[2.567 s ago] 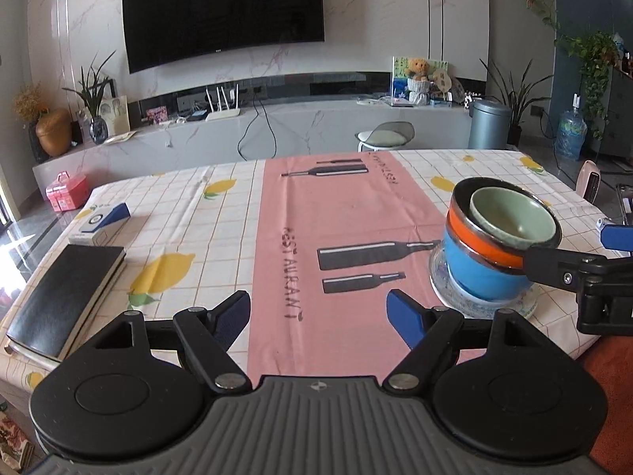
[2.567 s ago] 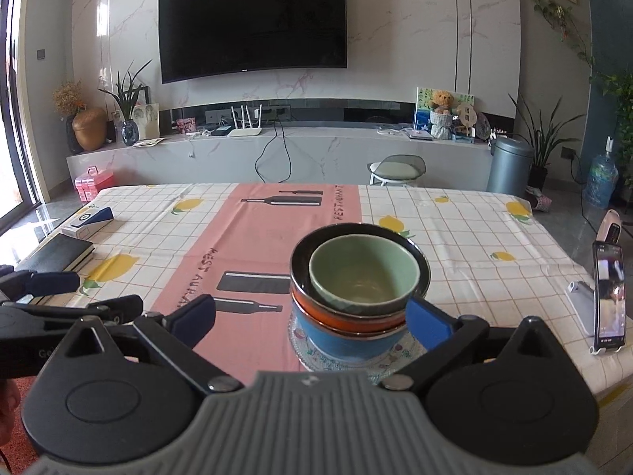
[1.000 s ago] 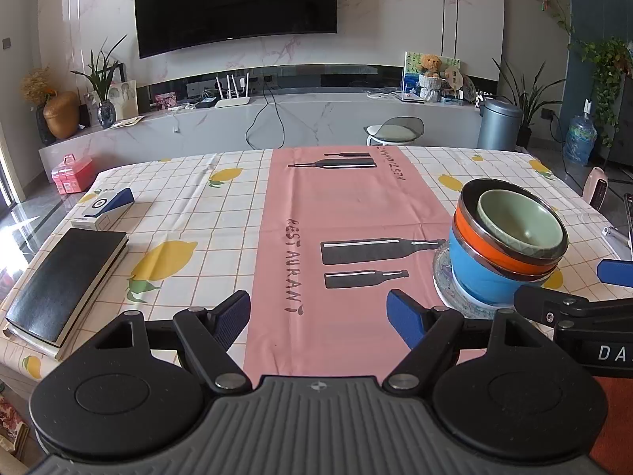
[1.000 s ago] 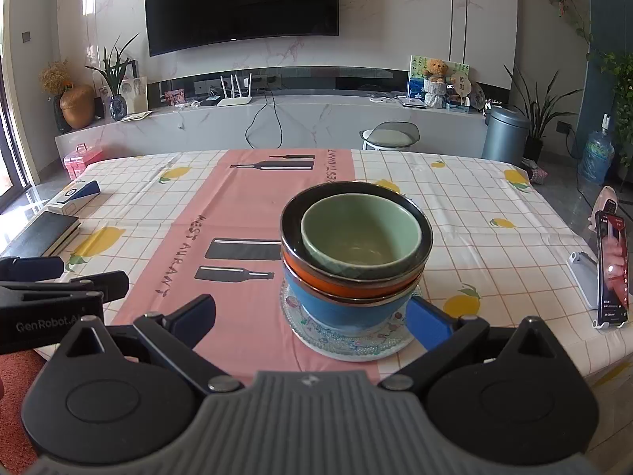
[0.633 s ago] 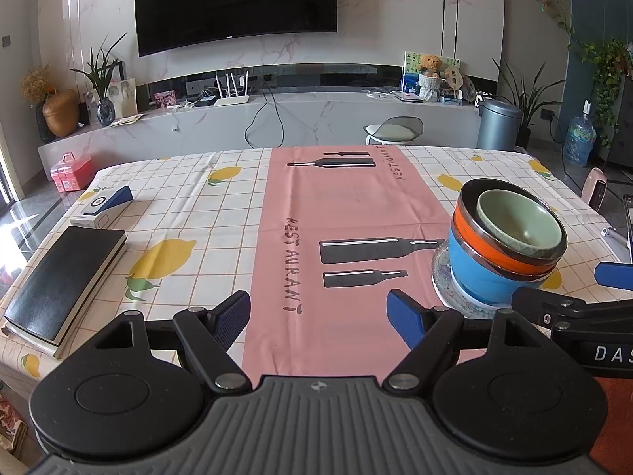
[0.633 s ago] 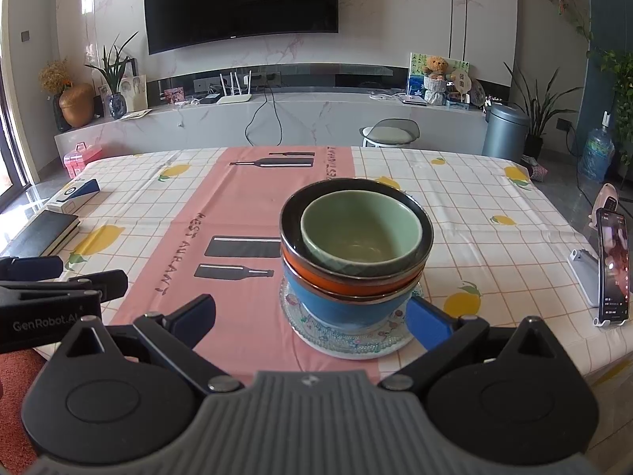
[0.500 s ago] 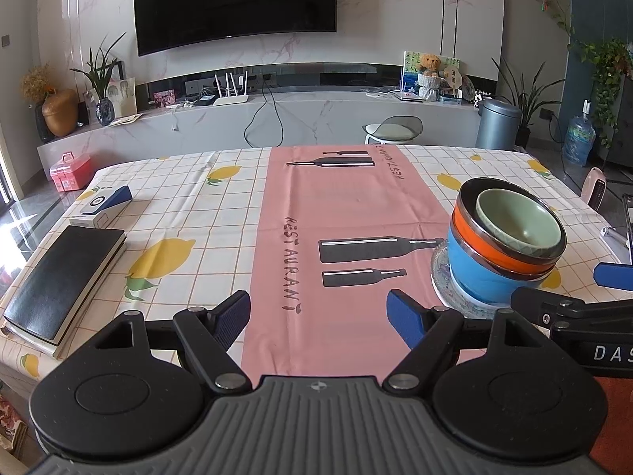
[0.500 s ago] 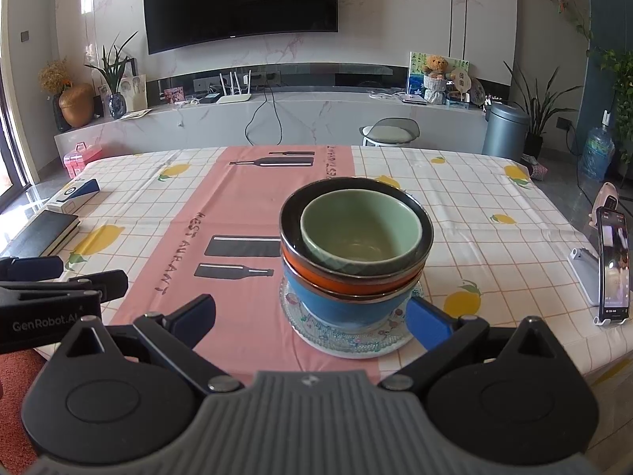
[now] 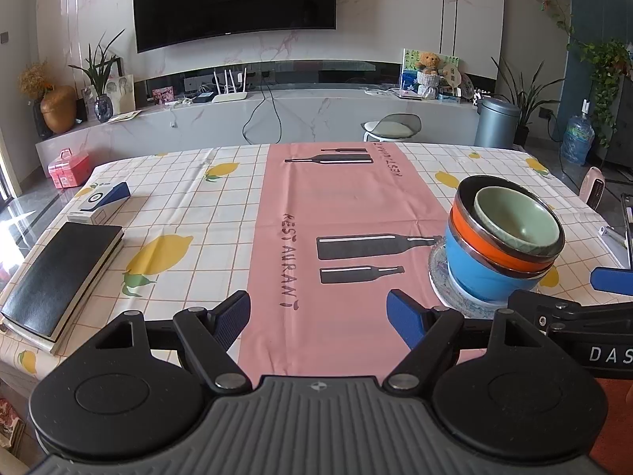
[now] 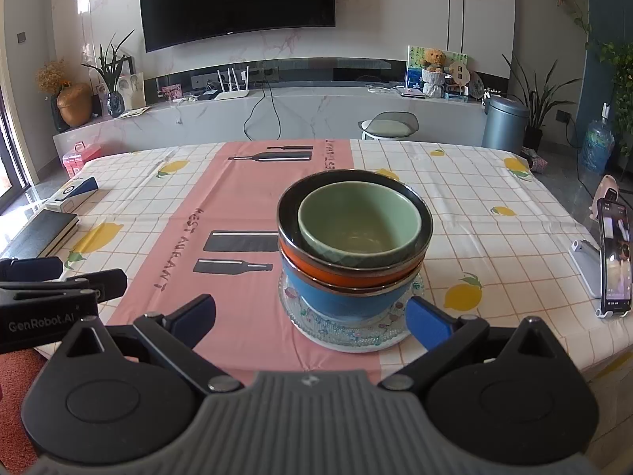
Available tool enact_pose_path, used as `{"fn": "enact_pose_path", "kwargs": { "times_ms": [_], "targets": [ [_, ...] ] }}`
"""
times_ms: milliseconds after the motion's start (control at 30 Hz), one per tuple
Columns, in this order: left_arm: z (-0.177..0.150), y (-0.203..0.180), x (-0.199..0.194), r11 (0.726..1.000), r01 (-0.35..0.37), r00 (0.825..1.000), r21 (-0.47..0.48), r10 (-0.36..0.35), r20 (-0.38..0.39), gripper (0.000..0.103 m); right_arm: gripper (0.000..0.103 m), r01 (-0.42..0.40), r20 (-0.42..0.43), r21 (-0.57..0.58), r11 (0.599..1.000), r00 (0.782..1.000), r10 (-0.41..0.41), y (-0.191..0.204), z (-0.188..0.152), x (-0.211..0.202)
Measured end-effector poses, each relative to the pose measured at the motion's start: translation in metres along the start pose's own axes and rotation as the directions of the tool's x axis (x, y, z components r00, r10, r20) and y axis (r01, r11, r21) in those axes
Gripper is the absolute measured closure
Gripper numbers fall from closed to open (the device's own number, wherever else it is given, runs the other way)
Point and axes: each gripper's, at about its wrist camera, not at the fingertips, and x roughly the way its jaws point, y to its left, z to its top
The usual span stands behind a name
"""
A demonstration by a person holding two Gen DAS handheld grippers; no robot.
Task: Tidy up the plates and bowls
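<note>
A stack stands near the table's front edge: a green bowl (image 10: pixel 358 229) nested in a dark-rimmed orange bowl (image 10: pixel 336 273), on a blue bowl (image 10: pixel 340 299), on a patterned glass plate (image 10: pixel 348 334). In the left wrist view the same green bowl (image 9: pixel 516 221), orange bowl (image 9: pixel 480 239), blue bowl (image 9: pixel 474 269) and plate (image 9: pixel 441 281) sit at the right. My right gripper (image 10: pixel 310 316) is open just in front of the plate, holding nothing. My left gripper (image 9: pixel 318 310) is open over the pink runner, left of the stack, empty.
A black notebook (image 9: pixel 59 281) and a small white-and-blue box (image 9: pixel 101 200) lie at the table's left edge. A phone on a stand (image 10: pixel 613 261) stands at the right edge. A stool (image 10: pixel 389 128) and a TV bench are beyond the table.
Both grippers have pulled back slightly from the bowl stack since 2.6 s ago. Over the last second almost nothing has moved, and both stay open.
</note>
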Motion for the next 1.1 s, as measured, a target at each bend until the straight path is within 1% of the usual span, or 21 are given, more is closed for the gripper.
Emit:
{"fn": "enact_pose_path", "kwargs": {
  "times_ms": [1100],
  "targets": [
    [0.0018,0.0024,-0.0030,1.000,-0.004,1.000,-0.002,0.004,0.004,0.011,0.003,0.001,-0.019,0.003,1.000,1.000,-0.001,-0.0012,-0.0028,0.0021]
  ]
}}
